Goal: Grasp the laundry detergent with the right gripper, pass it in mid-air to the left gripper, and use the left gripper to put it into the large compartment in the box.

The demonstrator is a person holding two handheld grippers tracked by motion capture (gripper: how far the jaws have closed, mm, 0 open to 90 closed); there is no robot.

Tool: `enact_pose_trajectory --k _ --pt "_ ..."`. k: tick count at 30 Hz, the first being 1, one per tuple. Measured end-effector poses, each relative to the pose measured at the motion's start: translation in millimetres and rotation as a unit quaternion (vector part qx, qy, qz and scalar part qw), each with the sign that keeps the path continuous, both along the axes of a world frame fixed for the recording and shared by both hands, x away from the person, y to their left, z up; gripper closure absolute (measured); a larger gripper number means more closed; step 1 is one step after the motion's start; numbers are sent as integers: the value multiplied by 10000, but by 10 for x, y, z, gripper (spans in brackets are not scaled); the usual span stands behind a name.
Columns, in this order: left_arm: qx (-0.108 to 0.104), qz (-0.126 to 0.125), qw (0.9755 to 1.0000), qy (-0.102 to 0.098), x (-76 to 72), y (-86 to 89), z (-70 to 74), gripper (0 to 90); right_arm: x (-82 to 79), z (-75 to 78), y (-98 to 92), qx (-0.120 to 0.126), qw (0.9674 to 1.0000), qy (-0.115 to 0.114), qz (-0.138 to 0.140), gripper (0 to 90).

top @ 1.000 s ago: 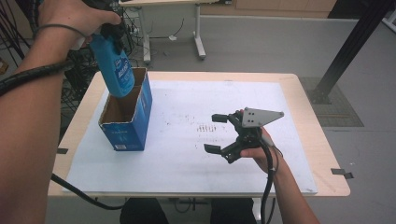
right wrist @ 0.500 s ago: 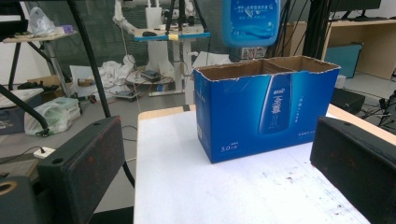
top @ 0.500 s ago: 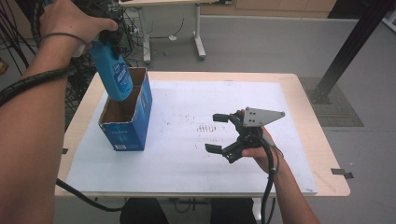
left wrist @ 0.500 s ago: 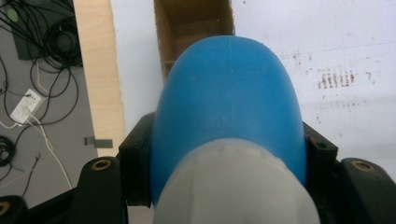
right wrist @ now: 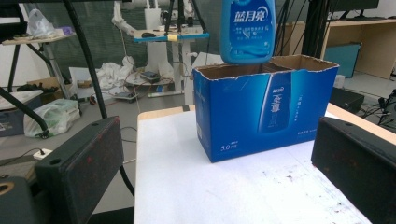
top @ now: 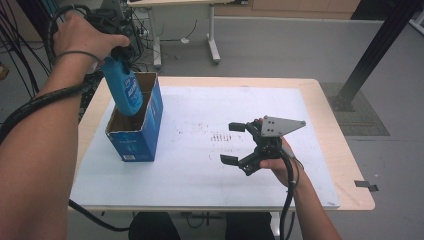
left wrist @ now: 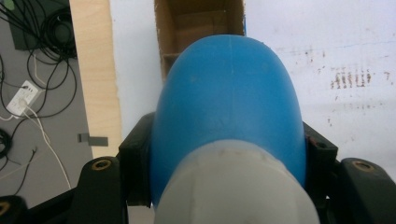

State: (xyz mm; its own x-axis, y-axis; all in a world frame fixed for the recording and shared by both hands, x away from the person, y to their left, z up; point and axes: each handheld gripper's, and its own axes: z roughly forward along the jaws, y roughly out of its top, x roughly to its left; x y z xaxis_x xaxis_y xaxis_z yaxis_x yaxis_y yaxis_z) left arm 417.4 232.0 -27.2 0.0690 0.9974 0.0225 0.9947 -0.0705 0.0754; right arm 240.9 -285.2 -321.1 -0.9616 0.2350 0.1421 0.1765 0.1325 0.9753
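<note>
A blue detergent bottle [top: 125, 92] with a pale cap hangs upright, its lower end inside the top of an open blue cardboard box [top: 142, 132]. My left gripper [top: 120, 56] is shut on the bottle's upper part from above. In the left gripper view both jaws press the sides of the bottle [left wrist: 229, 93], and the box [left wrist: 201, 23] lies open below it. My right gripper [top: 231, 143] rests at the table's right, open and holding nothing, pointing left at the box. In the right gripper view the bottle [right wrist: 247, 28] shows above the box [right wrist: 266, 112], between wide-apart fingers [right wrist: 84, 163].
A white mat [top: 200, 175] covers the wooden table [top: 345, 165]. Cables [top: 30, 105] trail down the left side and across the floor. Another table's legs [top: 212, 35] stand behind, and a black post [top: 375, 55] rises at the right.
My left hand has sunk with the bottle, so its lower end now sits deeper in the box's opening. The right gripper has stayed in place.
</note>
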Motion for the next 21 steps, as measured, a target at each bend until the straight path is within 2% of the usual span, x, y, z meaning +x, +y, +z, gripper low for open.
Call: enact_pose_trajectory --k 21 --pt "70 -12 10000 54 -3 -33 -460 377 -14 -11 -9 0 10000 -1 -40 25"
